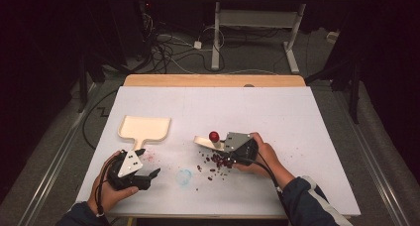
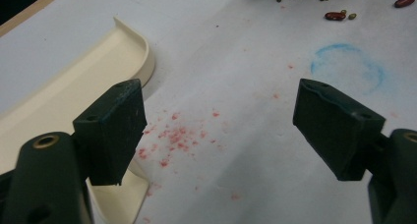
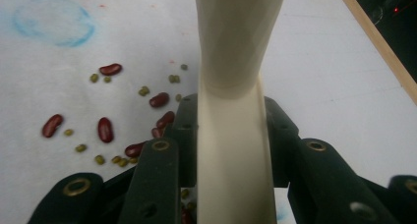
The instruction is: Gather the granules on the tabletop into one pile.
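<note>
Sweeping beans: right gripper [image 3: 231,150] clenched on cream brush handle [image 3: 236,62] over scattered beans [image 3: 105,128] on worktop [image 1: 297,137].
Handle stiff, light, smooth; grip mid-shaft. Left gripper [image 2: 216,130] fingers spread, empty beside dustpan [image 2: 74,81].

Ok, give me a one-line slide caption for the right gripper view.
Right gripper clamps a cream scraper handle above scattered red beans and green beans on white table.

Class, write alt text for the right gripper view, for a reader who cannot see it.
The right gripper is clamped on the cream handle of a scraper that reaches away over a white table. Red kidney beans and small green beans lie scattered to its left, with a faint blue ring beyond them.
</note>
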Motion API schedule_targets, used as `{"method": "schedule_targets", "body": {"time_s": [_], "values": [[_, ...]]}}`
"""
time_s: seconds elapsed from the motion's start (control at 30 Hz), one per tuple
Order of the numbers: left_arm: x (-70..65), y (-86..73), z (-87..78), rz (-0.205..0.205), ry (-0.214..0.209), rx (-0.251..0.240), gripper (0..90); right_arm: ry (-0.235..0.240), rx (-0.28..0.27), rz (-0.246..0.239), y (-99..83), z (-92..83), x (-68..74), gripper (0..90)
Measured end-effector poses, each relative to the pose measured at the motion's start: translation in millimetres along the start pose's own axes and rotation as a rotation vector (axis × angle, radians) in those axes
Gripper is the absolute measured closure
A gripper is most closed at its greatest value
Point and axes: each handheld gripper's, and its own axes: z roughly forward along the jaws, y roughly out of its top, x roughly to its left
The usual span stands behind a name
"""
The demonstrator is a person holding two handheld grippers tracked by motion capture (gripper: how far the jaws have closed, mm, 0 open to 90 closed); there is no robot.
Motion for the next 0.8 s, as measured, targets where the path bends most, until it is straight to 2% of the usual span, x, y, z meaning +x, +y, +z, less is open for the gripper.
{"method": "schedule_targets", "body": {"time_s": [0.17,0.3,0.33,0.4,0.43,0.47,0.53,0.57,0.63,0.67,0.7,0.73,0.8], "values": [[-0.5,0.1,0.6,0.002,-0.003,0.002,19.4,-0.024,-0.012,-0.030,0.1,-6.6,4.8,67.4],[0.2,-0.4,0.4,0.003,-0.002,0.005,19.4,-0.042,-0.031,-0.014,1.0,-12.3,-0.4,67.5],[0.3,-0.5,0.3,0.001,-0.001,0.004,19.4,-0.055,-0.058,0.013,3.7,-20.4,-3.8,67.6],[0.4,-0.7,-0.1,0.000,0.002,0.003,19.4,-0.060,-0.086,0.027,7.5,-31.7,-5.7,67.5],[0.5,-0.7,-0.3,-0.002,0.004,0.001,19.4,-0.060,-0.086,0.027,7.5,-31.7,-5.7,67.5],[0.6,-0.7,-0.6,-0.004,0.005,-0.001,19.4,-0.042,-0.115,0.050,11.7,-43.2,-6.0,67.5],[0.9,-0.6,-1.4,-0.004,0.014,-0.001,19.4,-0.031,-0.123,0.061,14.4,-48.6,-5.1,67.5],[1.2,-0.6,-2.1,-0.005,0.021,-0.004,19.4,0.009,-0.145,0.091,20.1,-58.4,-1.9,67.6],[2.4,-0.8,-4.0,-0.012,0.029,-0.015,19.4,0.075,-0.163,0.122,26.1,-65.1,5.2,67.5],[3.3,-1.1,-5.3,-0.014,0.032,-0.024,19.4,0.075,-0.163,0.122,26.1,-65.1,5.2,67.5],[4.7,-1.5,-6.8,-0.020,0.032,-0.036,19.4,0.107,-0.173,0.134,29.1,-66.9,10.7,67.5],[6.2,-1.9,-8.2,-0.024,0.038,-0.043,19.4,0.181,-0.181,0.165,34.3,-66.5,22.8,67.5],[13.1,-4.8,-12.2,-0.035,0.068,-0.064,19.3,0.246,-0.164,0.178,38.9,-61.3,37.5,67.5]]}}
